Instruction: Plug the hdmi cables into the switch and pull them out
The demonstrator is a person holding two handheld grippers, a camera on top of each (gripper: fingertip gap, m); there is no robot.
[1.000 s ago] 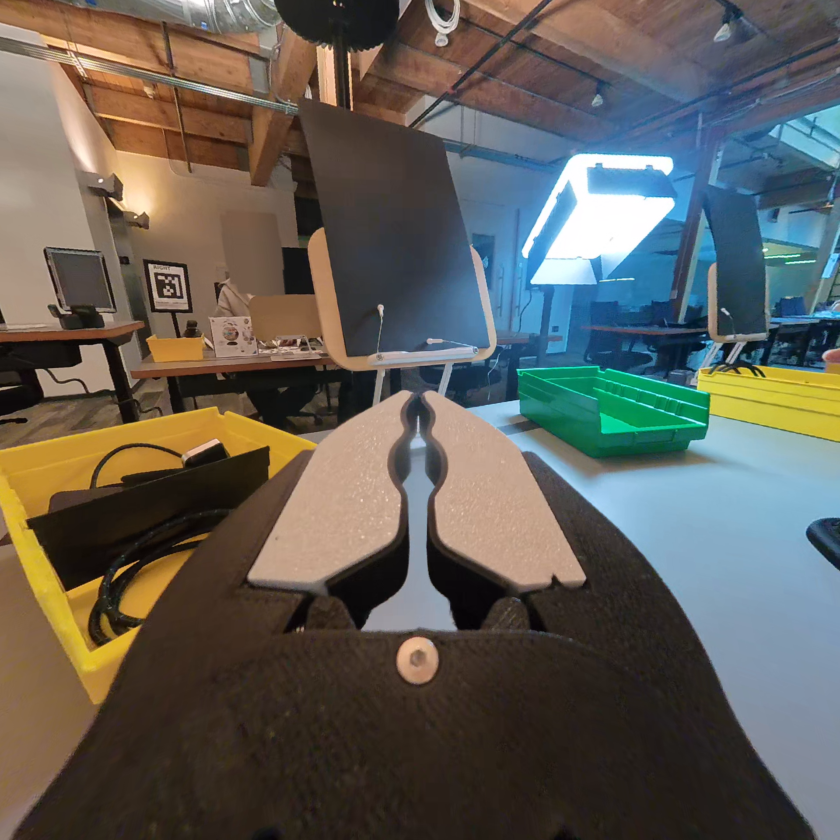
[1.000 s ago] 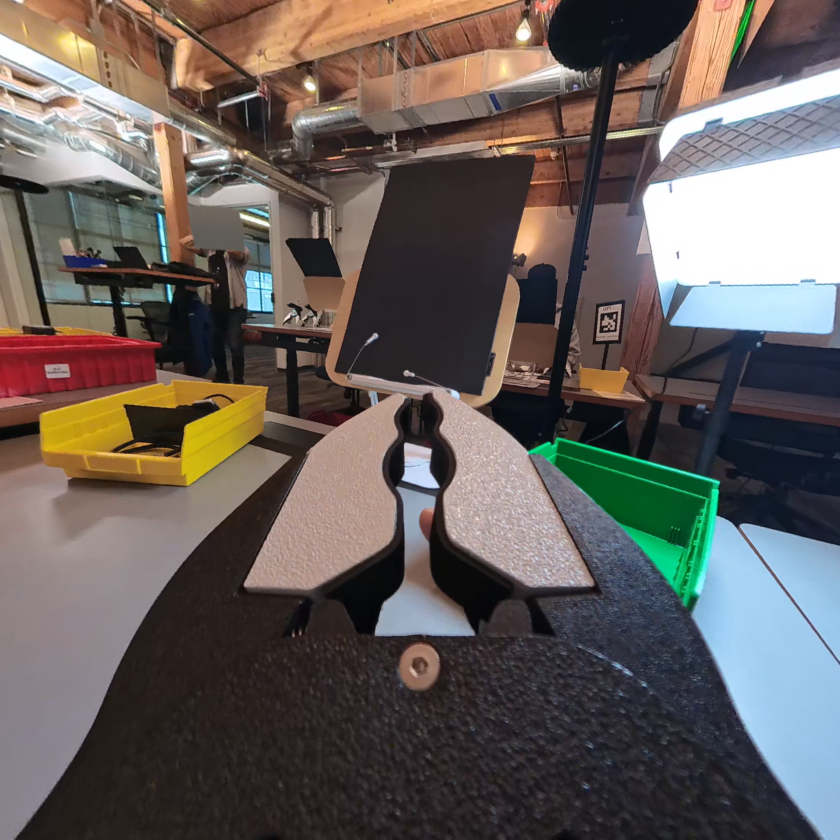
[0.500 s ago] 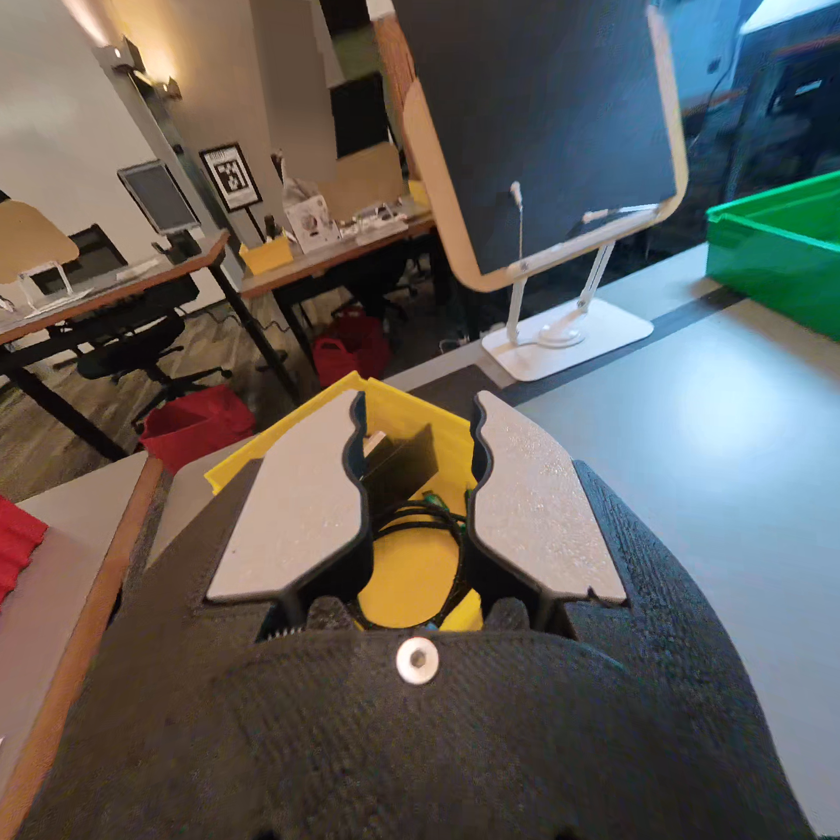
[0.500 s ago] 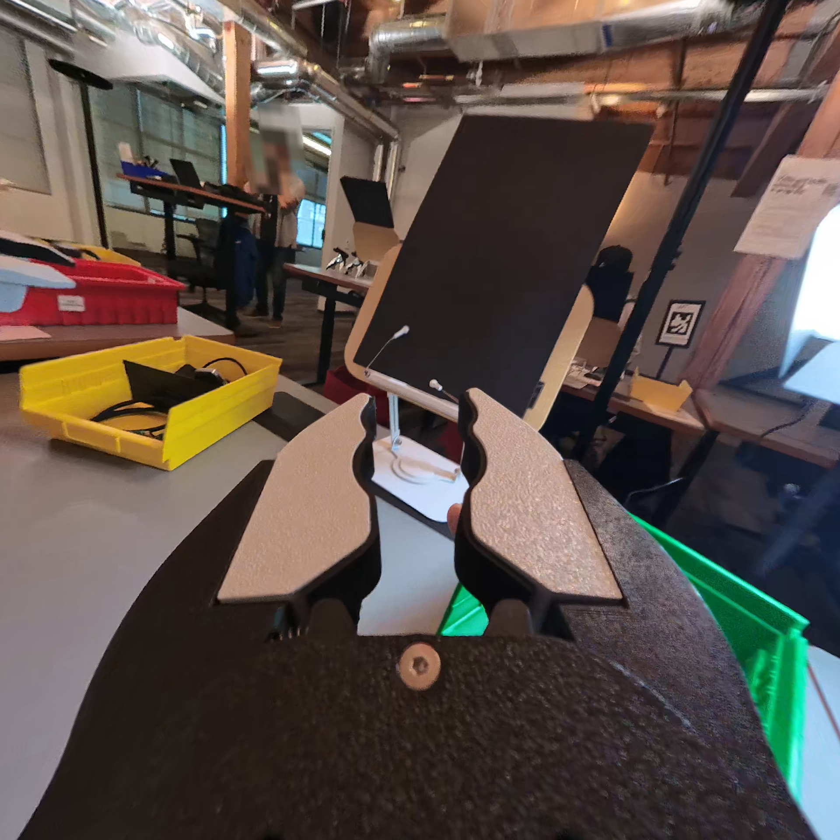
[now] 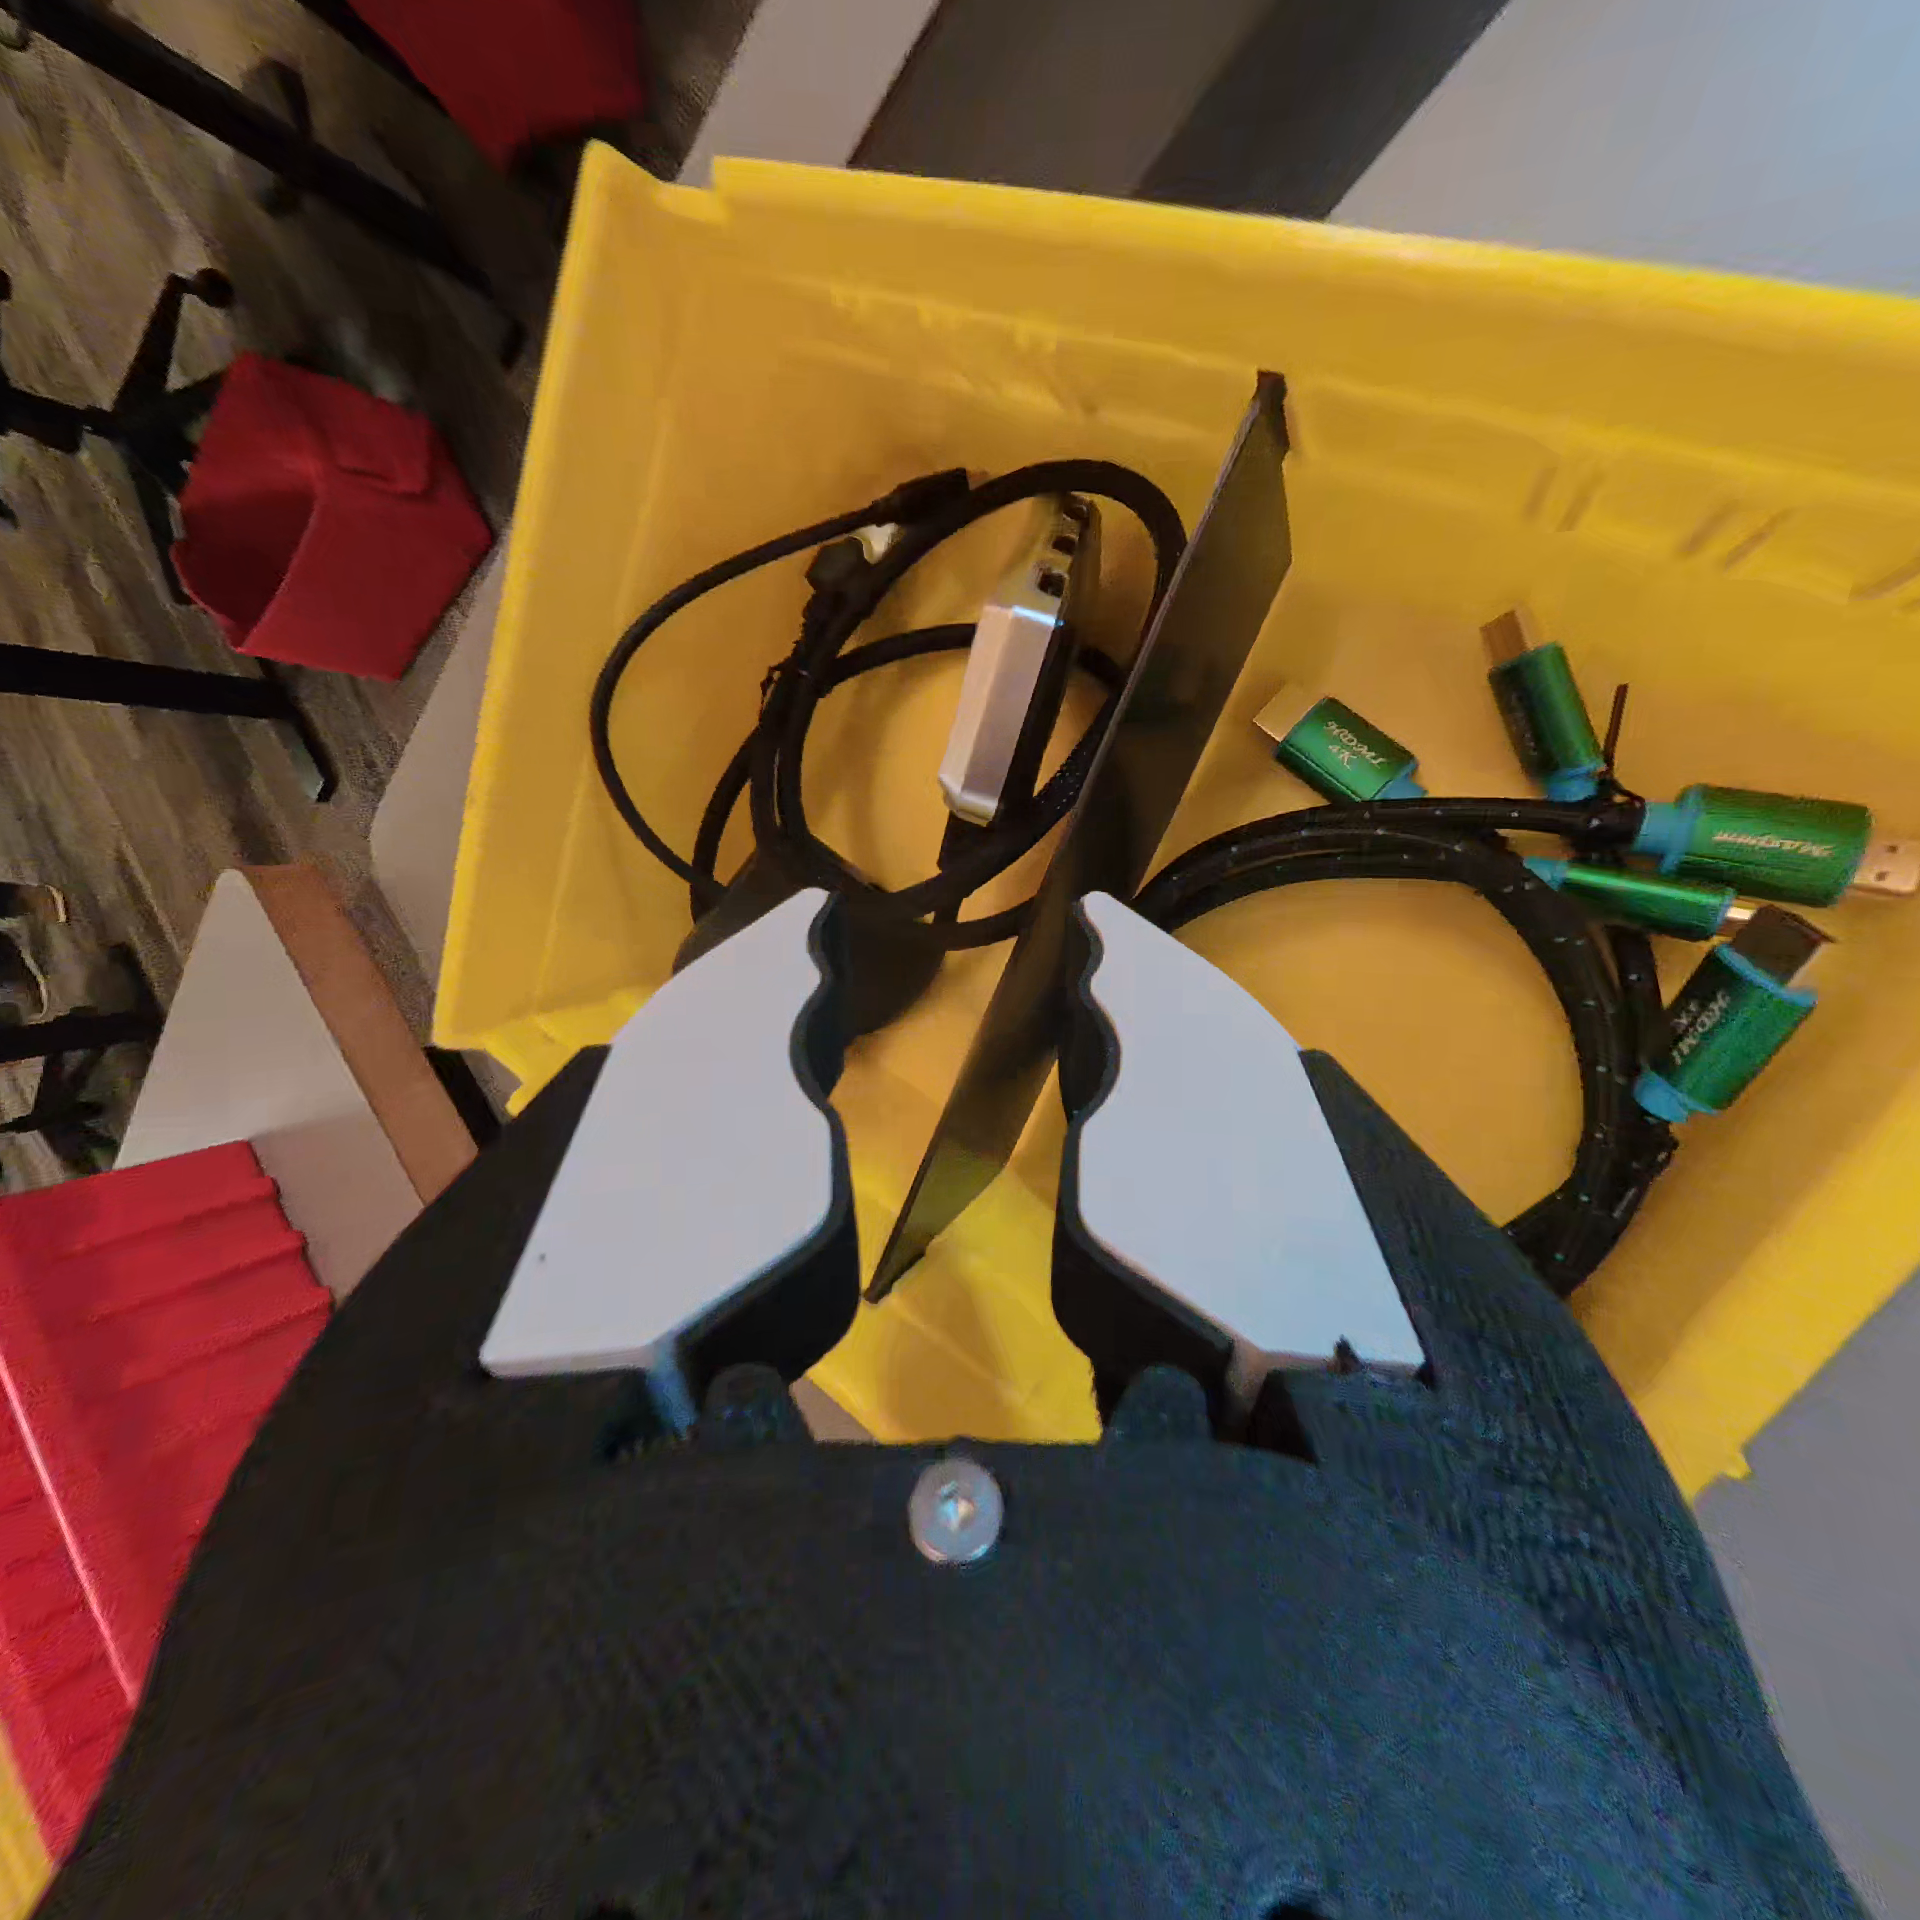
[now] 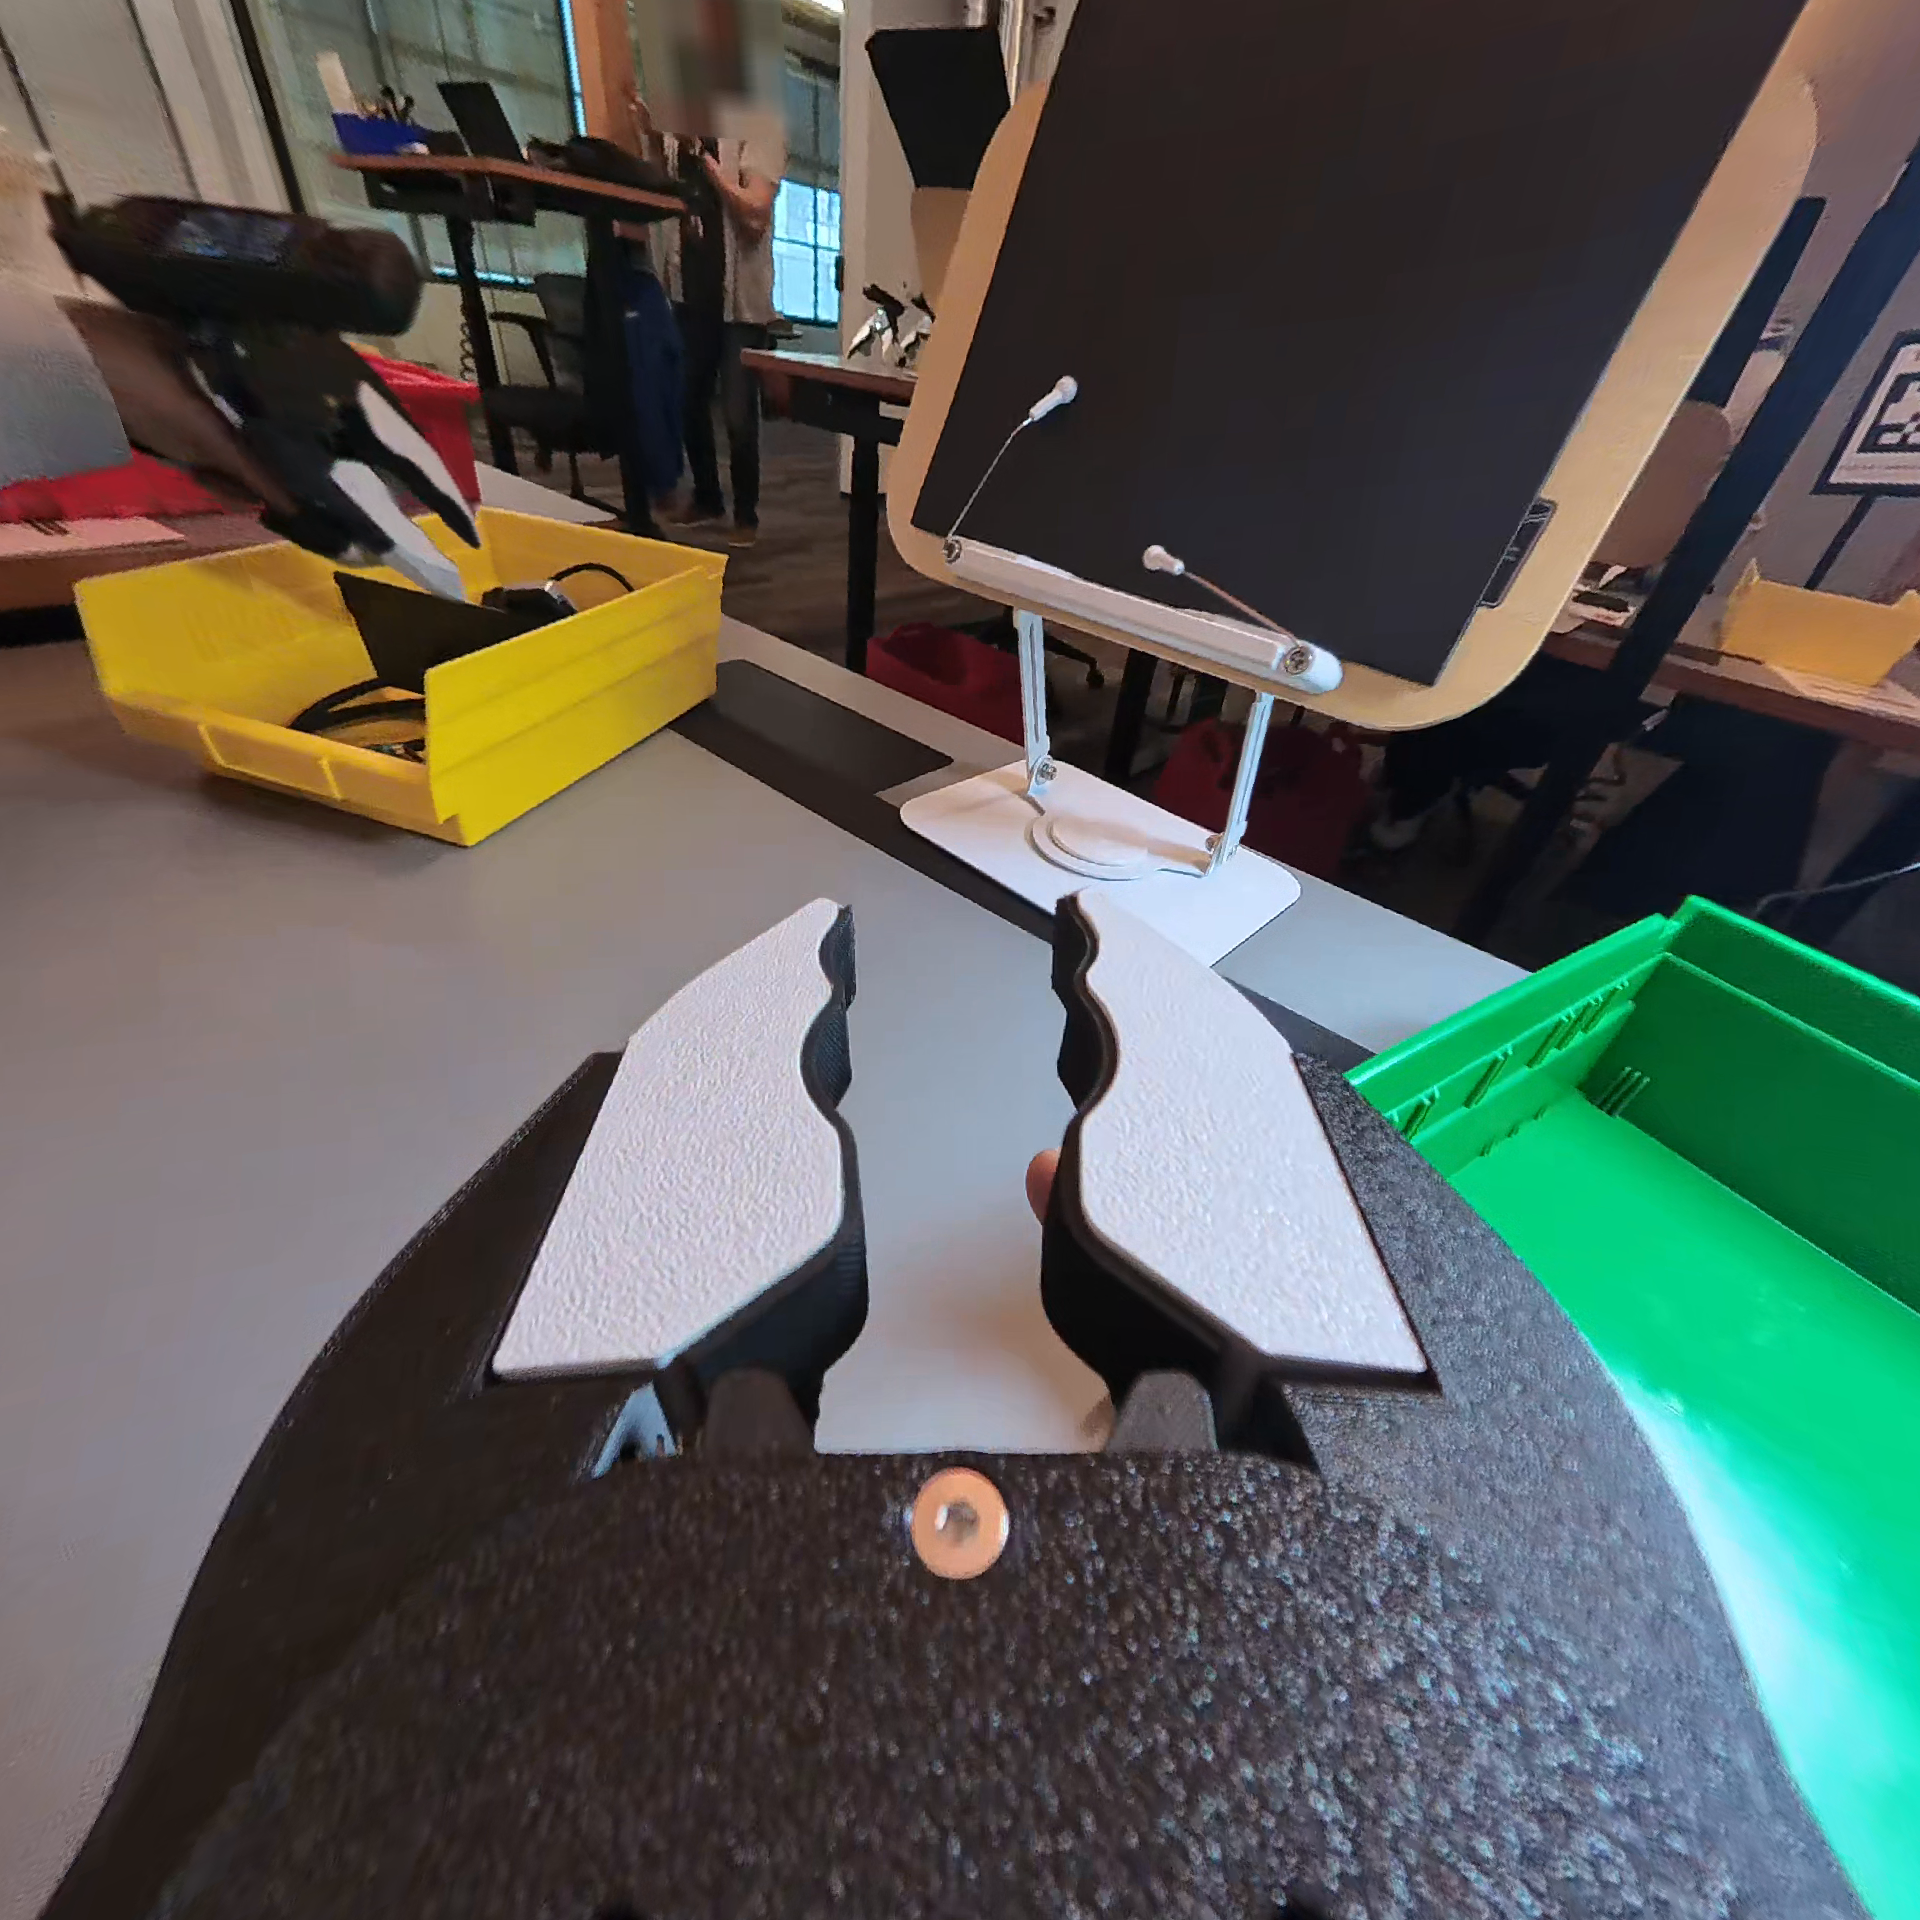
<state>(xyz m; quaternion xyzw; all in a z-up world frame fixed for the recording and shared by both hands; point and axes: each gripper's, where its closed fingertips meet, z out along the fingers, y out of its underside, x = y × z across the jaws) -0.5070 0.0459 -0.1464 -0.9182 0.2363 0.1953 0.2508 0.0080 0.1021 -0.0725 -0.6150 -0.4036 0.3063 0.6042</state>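
My left gripper [image 5: 951, 914] is open and points down into the yellow bin [image 5: 935, 312]. A black divider plate [image 5: 1174, 675] stands on edge in the bin and runs between my left fingers. Left of the plate lies a silver switch [image 5: 1003, 717] among thin black cables. Right of it lie coiled black braided HDMI cables [image 5: 1558, 935] with green plugs [image 5: 1756, 847]. My right gripper [image 6: 951, 925] is open and empty above the grey table. The right wrist view shows the left gripper [image 6: 464, 566] over the yellow bin [image 6: 416, 675] at far left.
A black board on a white stand [image 6: 1299, 364] stands at the table's far edge. An empty green bin [image 6: 1714, 1143] sits right of my right gripper. Red bins [image 5: 322, 520] stand on the floor past the table's left edge. A person [image 6: 717, 260] stands far behind. About 55 cm separates my left fingertips from my right.
My left gripper has swung left and tipped down over the yellow bin, and it has opened. My right gripper has also opened and tilted down toward the table.
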